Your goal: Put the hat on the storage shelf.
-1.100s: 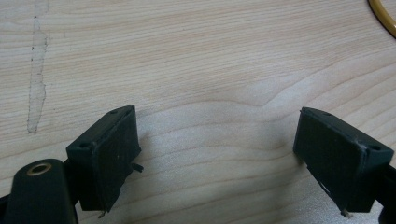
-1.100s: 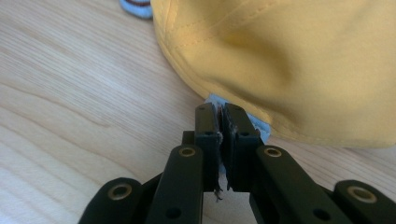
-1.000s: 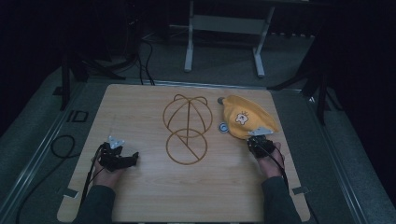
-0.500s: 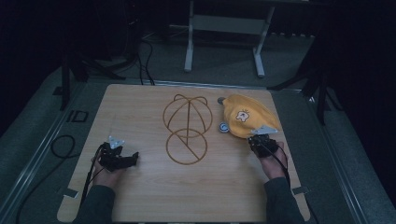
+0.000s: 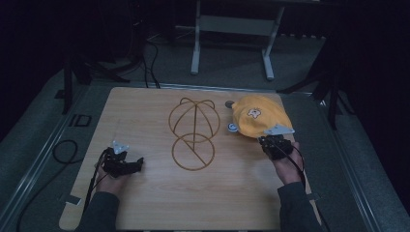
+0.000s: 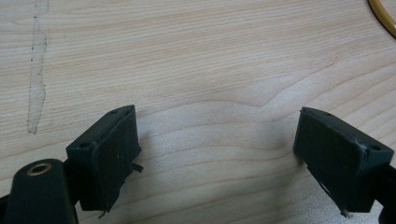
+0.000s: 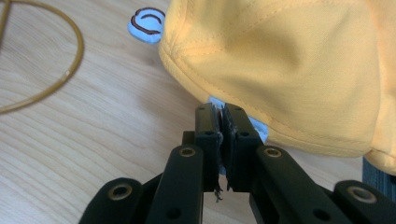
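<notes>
A yellow cap (image 5: 258,116) with a small front emblem lies at the right of the wooden table (image 5: 140,111). My right gripper (image 5: 270,140) reaches its near edge. In the right gripper view the jaws (image 7: 220,112) are shut on a light-blue piece at the rim of the cap (image 7: 289,60), which is raised off the wood. A gold wire cap frame (image 5: 193,121) lies flat in the table's middle. My left gripper (image 5: 138,163) rests near the front left. In the left gripper view its jaws (image 6: 217,140) stand open over bare wood.
Two small round pale patches (image 5: 233,127) show at the cap's left side, one of them (image 7: 148,23) ringed in brown. A curve of the wire frame (image 7: 77,60) lies left of the cap. Cables (image 5: 63,150) trail off the table's left edge. A white stand (image 5: 232,29) is beyond the table.
My right gripper has risen, still shut on the cap's edge, and the cap's near side has come up with it. The left gripper has stayed put.
</notes>
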`<act>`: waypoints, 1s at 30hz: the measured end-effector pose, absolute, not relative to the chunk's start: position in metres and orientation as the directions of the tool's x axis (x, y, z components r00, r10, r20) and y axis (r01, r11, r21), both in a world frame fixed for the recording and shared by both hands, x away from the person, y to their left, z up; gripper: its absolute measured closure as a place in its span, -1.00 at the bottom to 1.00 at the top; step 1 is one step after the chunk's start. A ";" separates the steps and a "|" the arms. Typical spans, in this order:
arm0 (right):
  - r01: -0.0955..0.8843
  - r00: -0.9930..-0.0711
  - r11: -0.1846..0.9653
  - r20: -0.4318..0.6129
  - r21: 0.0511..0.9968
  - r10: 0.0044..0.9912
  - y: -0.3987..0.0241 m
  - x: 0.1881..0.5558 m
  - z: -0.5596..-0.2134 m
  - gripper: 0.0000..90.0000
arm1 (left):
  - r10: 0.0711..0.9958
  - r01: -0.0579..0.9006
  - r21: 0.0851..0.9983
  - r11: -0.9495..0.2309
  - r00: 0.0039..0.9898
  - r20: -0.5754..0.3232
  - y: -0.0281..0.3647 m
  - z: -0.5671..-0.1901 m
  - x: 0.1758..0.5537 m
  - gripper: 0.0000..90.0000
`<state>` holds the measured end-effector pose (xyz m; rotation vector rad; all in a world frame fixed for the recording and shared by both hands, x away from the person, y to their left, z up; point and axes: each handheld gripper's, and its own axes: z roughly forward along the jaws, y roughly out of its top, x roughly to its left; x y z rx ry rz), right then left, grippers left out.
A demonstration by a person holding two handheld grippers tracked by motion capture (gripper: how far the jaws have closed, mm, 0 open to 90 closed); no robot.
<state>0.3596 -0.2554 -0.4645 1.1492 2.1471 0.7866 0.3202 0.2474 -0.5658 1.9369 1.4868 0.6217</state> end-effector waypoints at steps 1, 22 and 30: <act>0.519 -0.465 0.454 -0.206 0.724 0.861 -0.255 0.359 -0.462 0.90 | 0.966 0.679 0.712 -0.182 0.258 0.000 0.247 -0.566 0.320 -0.68; 0.445 -0.479 0.390 -0.153 0.806 0.864 -0.260 0.345 -0.407 0.91 | 0.966 0.679 0.711 -0.183 0.260 0.001 0.248 -0.566 0.320 -0.68; 0.472 -0.487 0.373 -0.116 0.799 0.865 -0.265 0.339 -0.409 0.89 | 0.966 0.679 0.711 -0.184 0.260 0.002 0.248 -0.566 0.320 -0.68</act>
